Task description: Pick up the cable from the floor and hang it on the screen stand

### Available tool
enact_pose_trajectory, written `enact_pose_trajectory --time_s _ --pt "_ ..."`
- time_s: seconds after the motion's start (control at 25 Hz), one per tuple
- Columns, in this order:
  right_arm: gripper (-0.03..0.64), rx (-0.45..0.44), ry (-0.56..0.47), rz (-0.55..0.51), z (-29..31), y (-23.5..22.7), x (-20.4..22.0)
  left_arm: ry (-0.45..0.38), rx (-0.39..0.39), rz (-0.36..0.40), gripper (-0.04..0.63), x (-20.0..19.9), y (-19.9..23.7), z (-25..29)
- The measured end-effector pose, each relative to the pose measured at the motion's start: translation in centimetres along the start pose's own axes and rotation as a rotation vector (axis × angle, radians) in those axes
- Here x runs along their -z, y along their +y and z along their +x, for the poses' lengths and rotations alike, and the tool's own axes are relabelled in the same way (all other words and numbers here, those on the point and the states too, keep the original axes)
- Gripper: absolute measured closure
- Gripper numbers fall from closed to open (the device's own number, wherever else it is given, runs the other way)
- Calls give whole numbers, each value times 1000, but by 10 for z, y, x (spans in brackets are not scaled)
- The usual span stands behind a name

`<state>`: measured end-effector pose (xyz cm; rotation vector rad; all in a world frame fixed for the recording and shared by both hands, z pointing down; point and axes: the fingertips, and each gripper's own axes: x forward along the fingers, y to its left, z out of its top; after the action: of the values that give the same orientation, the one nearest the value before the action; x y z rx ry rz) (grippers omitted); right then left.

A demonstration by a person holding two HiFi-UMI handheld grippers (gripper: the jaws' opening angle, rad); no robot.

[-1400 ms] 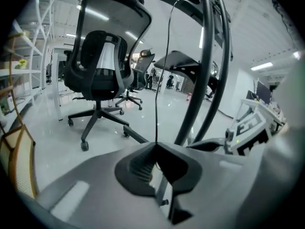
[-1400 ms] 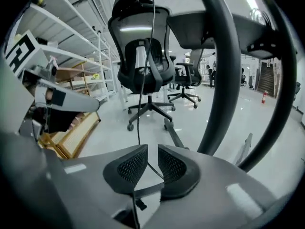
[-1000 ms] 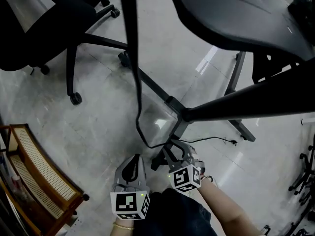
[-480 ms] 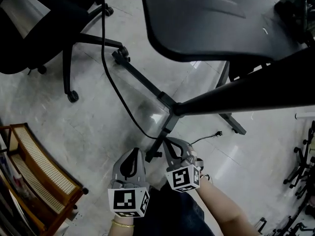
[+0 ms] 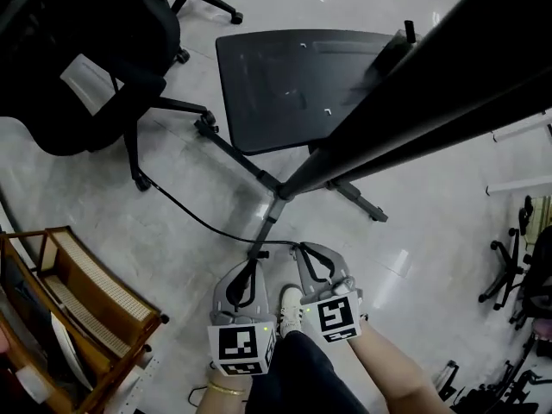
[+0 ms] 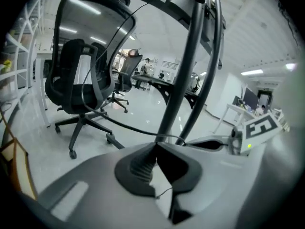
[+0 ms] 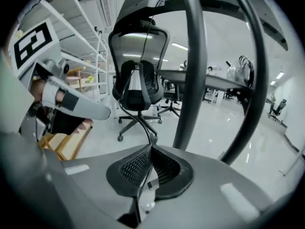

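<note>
A thin black cable [image 5: 185, 214] trails over the pale floor from under the office chair to my grippers. My right gripper [image 5: 302, 250] is shut on the cable [image 7: 138, 116], whose plug end lies in the hollow behind the pads. My left gripper [image 5: 253, 257] is beside it with its jaws together; the cable [image 6: 114, 120] passes just across its tip [image 6: 155, 144], apparently not clamped. The black screen stand [image 5: 414, 102] rises directly ahead, its flat base plate [image 5: 285, 84] beyond. Its poles [image 7: 193, 70] fill both gripper views.
A black office chair [image 5: 86, 67] stands at the left, with the cable leading under it. A wooden rack with a woven shelf [image 5: 78, 300] is at lower left. The stand's low legs [image 5: 233, 158] spread over the floor. More chair bases and gear sit at the far right [image 5: 509, 274].
My right gripper went from open around the cable on the floor to shut on it and rose. The head view lifted away from the floor; the stand's base now lies farther off.
</note>
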<state>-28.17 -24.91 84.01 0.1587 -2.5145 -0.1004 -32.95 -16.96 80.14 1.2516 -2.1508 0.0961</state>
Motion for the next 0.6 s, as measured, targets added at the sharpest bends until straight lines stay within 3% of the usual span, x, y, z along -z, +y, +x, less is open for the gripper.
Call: enact_pose_trajectory --time_s 0.4,0.6 --pt "611 54 -156 141 -182 -16 -214 -79 88 37 588 -185 -92 -144" --pt "611 146 -274 128 -264 -50 -323 -166 155 123 588 -294 -134 -194"
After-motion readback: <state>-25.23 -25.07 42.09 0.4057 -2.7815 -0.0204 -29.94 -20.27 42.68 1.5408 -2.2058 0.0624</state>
